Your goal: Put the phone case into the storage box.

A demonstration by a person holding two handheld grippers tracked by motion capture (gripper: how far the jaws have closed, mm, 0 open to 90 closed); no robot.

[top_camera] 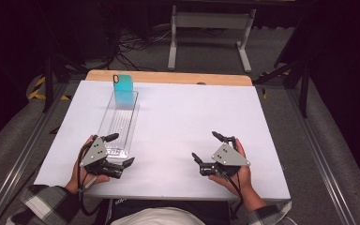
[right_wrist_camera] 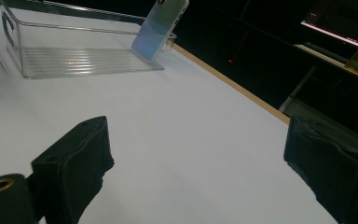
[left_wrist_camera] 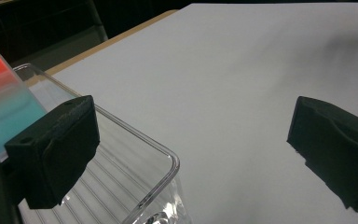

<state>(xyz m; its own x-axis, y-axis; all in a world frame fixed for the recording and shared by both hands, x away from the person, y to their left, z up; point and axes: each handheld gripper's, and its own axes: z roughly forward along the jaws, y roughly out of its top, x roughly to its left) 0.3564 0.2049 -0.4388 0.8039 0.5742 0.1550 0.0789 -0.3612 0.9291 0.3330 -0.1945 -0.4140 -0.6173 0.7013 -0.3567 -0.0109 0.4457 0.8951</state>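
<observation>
I have the left gripper (top_camera: 118,151) at the near end of the long clear plastic tray (top_camera: 107,123) on the left half of the white table (top_camera: 178,122). Its jaws stand wide apart and hold nothing. In the left gripper view one jaw hangs over the tray's ribbed floor, just inside the near rounded corner (left_wrist_camera: 168,156), while the other jaw sits well out over bare table; I cannot tell whether either pad touches the plastic. The tray runs away from me toward the table's far wooden edge.

At the tray's far end stands the turquoise rectangular phone case (top_camera: 122,87), leaning upright against the far wall with its camera cutout at the top. It is well apart from the left gripper, the whole length of the tray between them. In the left gripper view its blurred turquoise face (left_wrist_camera: 7,116) rises just behind the left jaw.

My right gripper (top_camera: 207,148) rests over the bare right half of the table, jaws spread and empty, well apart from the tray and the case (right_wrist_camera: 161,28).
</observation>
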